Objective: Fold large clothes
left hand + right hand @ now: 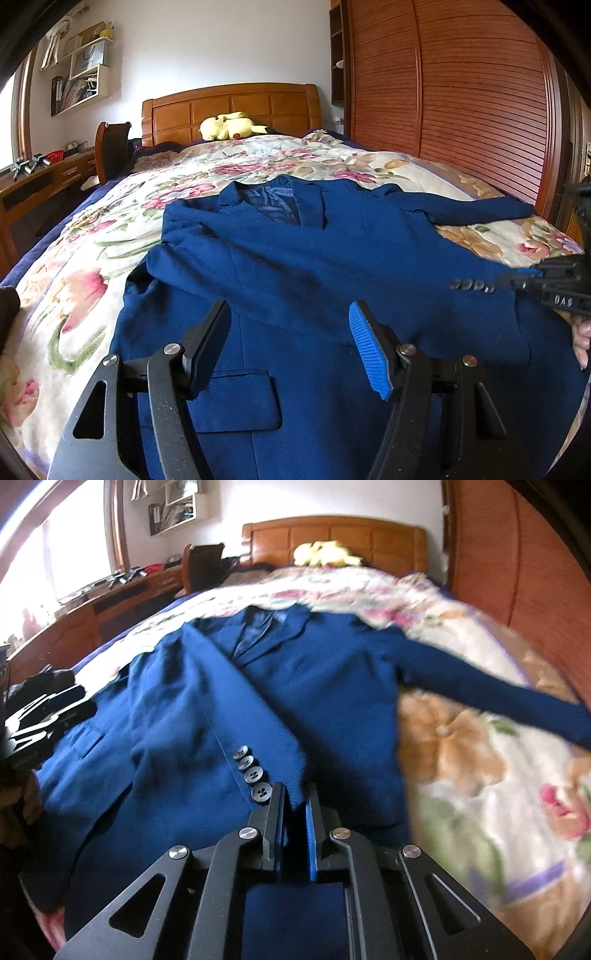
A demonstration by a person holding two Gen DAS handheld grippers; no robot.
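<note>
We see blue jacket flat on bed. Left tongs wide apart, holding nothing, above hem. Right tongs clamp sleeve cuff beside buttons.

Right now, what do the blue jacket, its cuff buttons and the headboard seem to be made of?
Blue jacket: woven suit cloth, probably wool or a blend; matte, slightly textured.
Cuff buttons: likely plastic or horn; dark grey, glossy, with holes.
Headboard: wood, orange-brown, with a varnished sheen on its panels.

A wooden headboard backs the bed, slatted wardrobe doors beside it, desk opposite.
</note>
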